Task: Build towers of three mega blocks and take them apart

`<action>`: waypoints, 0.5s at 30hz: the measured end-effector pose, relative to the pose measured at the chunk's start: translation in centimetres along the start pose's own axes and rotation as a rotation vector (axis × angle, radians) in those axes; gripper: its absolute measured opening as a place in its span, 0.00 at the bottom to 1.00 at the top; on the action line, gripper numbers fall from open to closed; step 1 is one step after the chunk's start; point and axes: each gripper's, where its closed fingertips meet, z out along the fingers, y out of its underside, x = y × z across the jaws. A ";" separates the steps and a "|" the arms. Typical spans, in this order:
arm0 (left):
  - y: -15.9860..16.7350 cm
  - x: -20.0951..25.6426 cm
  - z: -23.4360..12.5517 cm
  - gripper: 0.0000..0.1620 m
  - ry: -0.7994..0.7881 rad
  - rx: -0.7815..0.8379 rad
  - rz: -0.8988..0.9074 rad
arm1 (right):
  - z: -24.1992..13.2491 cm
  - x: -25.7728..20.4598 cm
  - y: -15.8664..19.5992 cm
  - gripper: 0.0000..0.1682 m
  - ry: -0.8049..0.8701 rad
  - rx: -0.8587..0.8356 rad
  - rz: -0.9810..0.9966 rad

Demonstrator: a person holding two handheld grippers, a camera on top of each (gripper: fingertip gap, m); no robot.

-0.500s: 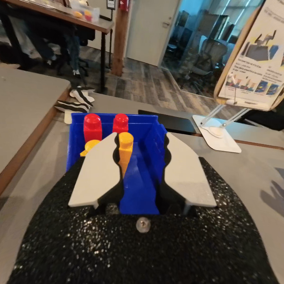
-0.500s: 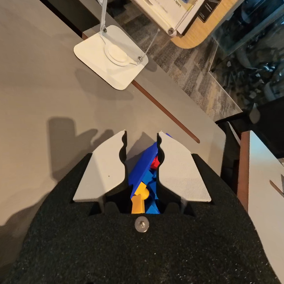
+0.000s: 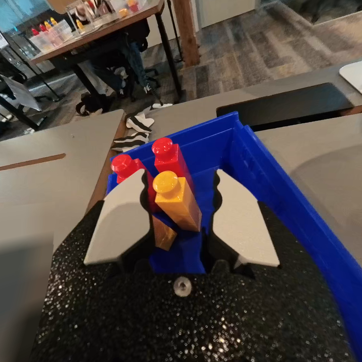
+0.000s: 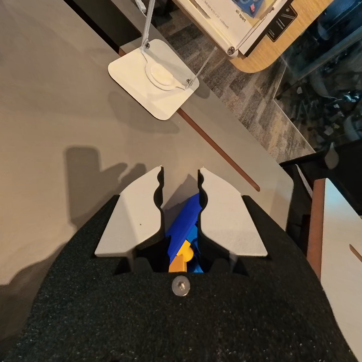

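A blue bin [image 3: 274,176] sits on the grey table. Two red blocks [image 3: 166,154] stand upright at its far left. A yellow block [image 3: 176,199] leans in front of them, and another yellow block [image 3: 163,235] lies lower down. My left gripper [image 3: 180,174] is open above the bin. The leaning yellow block is between its fingers, touching neither. My right gripper [image 4: 180,169] is open and empty above the table. A part of the blue bin [image 4: 184,221] and a yellow block [image 4: 180,260] show below, between its fingers.
A white stand base [image 4: 152,82] carrying a sign board stands at the table's far edge. A black recess [image 3: 284,101] lies behind the bin. Striped black-and-white cloth [image 3: 137,127] lies by the table seam. Another table [image 3: 98,23] with containers stands beyond.
My left gripper has swung left and tipped down closer over the blocks, and its jaws stand a little wider. The right gripper has hardly moved.
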 end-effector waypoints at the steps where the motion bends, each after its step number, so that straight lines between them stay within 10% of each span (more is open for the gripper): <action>1: 0.2 0.1 0.2 0.39 0.003 -0.010 -0.007 | 0.0 0.0 0.0 0.19 -0.002 -0.001 0.000; 12: 2.6 0.1 2.0 0.40 -0.022 -0.132 -0.033 | 0.0 -0.3 -0.2 0.18 -0.012 0.007 -0.006; 15: 2.7 0.1 2.0 0.26 -0.028 -0.144 -0.048 | 0.0 -0.3 -0.3 0.18 -0.014 0.012 -0.009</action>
